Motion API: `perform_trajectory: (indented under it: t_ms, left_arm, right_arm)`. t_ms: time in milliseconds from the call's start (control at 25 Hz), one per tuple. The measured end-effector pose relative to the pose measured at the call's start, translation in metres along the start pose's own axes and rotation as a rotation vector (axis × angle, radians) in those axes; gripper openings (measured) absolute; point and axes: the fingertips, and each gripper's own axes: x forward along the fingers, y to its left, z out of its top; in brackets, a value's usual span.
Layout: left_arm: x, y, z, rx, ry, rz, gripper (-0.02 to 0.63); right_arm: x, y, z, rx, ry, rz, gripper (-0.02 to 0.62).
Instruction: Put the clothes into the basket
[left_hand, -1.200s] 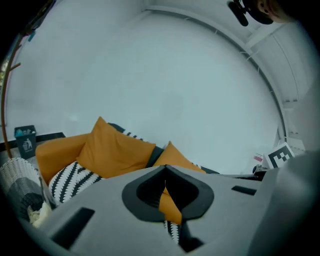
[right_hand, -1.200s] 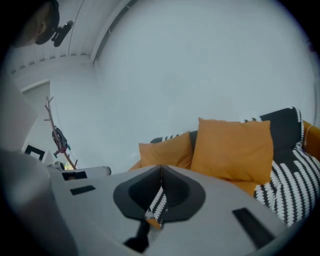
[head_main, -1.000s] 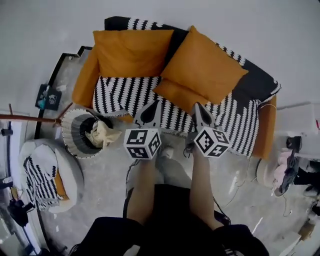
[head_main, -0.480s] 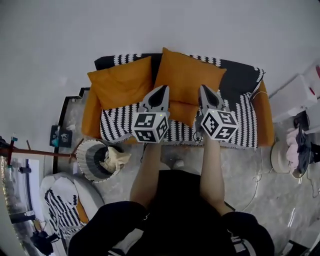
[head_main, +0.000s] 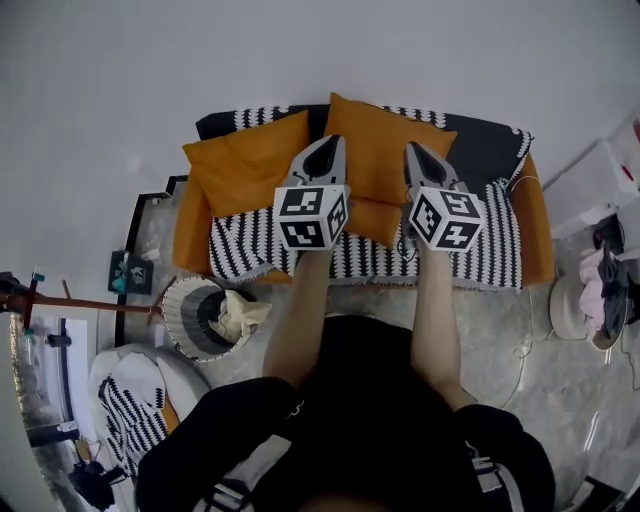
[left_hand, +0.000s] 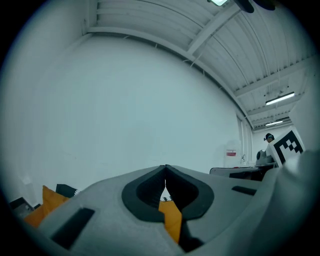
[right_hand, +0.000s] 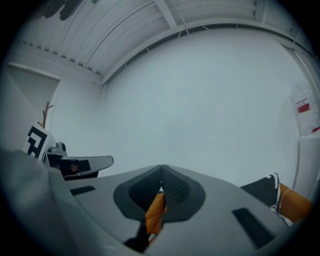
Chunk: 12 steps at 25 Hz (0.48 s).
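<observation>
On the floor left of the sofa stands a round striped basket (head_main: 192, 322), and a cream garment (head_main: 240, 314) lies in it. Both grippers are held up level in front of the sofa's orange cushions (head_main: 250, 160), far above the basket. The left gripper (head_main: 328, 144) is shut with nothing in it; in the left gripper view its jaws (left_hand: 165, 168) meet at the tips, facing a white wall. The right gripper (head_main: 414, 150) is also shut and empty, with its jaws (right_hand: 161, 168) closed. The orange seen through the gaps below the tips is a cushion behind them.
A sofa with a black-and-white striped throw (head_main: 370, 255) stands against the wall. A wooden pole (head_main: 80, 302) and a padded seat with striped cloth (head_main: 125, 410) are at the left. At the right stand a white cabinet (head_main: 590, 185) and a stand with pink and dark clothes (head_main: 603, 290).
Both grippers rose from low over the sofa's front edge to the height of the cushions, staying shut. The head view pulled back, so the basket now sits further left and lower.
</observation>
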Motion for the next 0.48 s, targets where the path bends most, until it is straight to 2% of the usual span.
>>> perform_trajectory:
  t_ms: [480]
  left_arm:
    - [0.015, 0.02, 0.005, -0.007, -0.003, 0.039, 0.009]
  right_arm:
    - [0.018, -0.006, 0.015, -0.044, -0.02, -0.004, 0.012]
